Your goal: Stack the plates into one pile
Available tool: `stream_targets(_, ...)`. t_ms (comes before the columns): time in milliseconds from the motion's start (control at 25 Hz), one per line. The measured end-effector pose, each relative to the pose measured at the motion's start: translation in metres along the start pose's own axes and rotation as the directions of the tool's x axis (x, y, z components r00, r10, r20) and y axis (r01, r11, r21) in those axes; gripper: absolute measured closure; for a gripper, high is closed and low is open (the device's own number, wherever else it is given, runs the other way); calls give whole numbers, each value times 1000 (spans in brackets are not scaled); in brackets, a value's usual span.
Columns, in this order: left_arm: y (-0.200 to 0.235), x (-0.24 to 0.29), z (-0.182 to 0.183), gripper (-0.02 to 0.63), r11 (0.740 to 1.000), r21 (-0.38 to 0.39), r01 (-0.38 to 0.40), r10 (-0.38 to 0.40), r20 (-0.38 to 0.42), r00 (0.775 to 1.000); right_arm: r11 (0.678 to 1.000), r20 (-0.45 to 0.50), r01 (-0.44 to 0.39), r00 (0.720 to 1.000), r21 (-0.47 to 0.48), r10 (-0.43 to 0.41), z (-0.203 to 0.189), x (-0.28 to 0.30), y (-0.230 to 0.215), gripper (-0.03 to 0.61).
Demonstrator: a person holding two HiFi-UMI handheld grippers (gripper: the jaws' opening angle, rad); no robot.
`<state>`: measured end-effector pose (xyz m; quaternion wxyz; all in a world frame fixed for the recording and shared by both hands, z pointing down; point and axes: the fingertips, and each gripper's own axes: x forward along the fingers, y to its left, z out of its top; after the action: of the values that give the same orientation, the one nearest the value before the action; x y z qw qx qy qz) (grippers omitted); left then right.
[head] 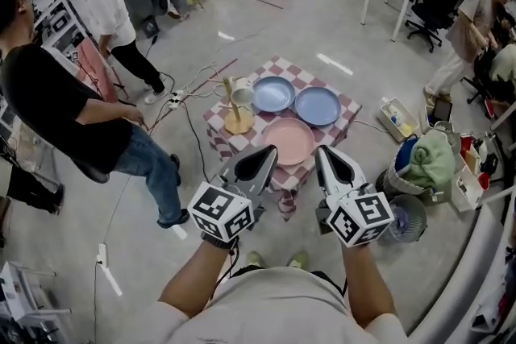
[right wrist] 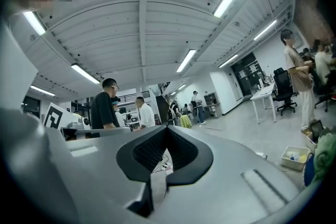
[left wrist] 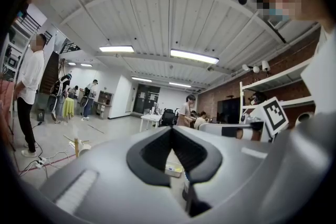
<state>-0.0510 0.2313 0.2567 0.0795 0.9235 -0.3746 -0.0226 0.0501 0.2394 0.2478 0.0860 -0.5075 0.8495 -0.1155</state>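
Left tongs (head: 264, 155) and right tongs (head: 327, 155) both closed tip to tip, gripping nothing. Pink plate (head: 289, 139) on desk (head: 219, 133) just ahead of both.

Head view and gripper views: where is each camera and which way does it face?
Head view: on the person's head, steeply down at the checked table; both forearms, left gripper, right gripper show.
Left gripper view: on that gripper, tilted up toward the ceiling; its shut jaws show.
Right gripper view: same, own jaws shut.
Shared: each gripper view catches the other's marker cube.
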Motion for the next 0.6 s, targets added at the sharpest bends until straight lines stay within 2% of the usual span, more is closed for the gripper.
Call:
stream_targets(360, -27, 27, -14, 607, 1000, 9, -9, 9, -5, 1000, 1000, -16, 11, 1000, 14, -10, -3, -23, -43, 569)
stream_targets(600, -33, 40, -22, 607, 1000, 20, -15, 16, -33, 999, 998, -24, 21, 1000, 55, -20, -9, -25, -66, 569)
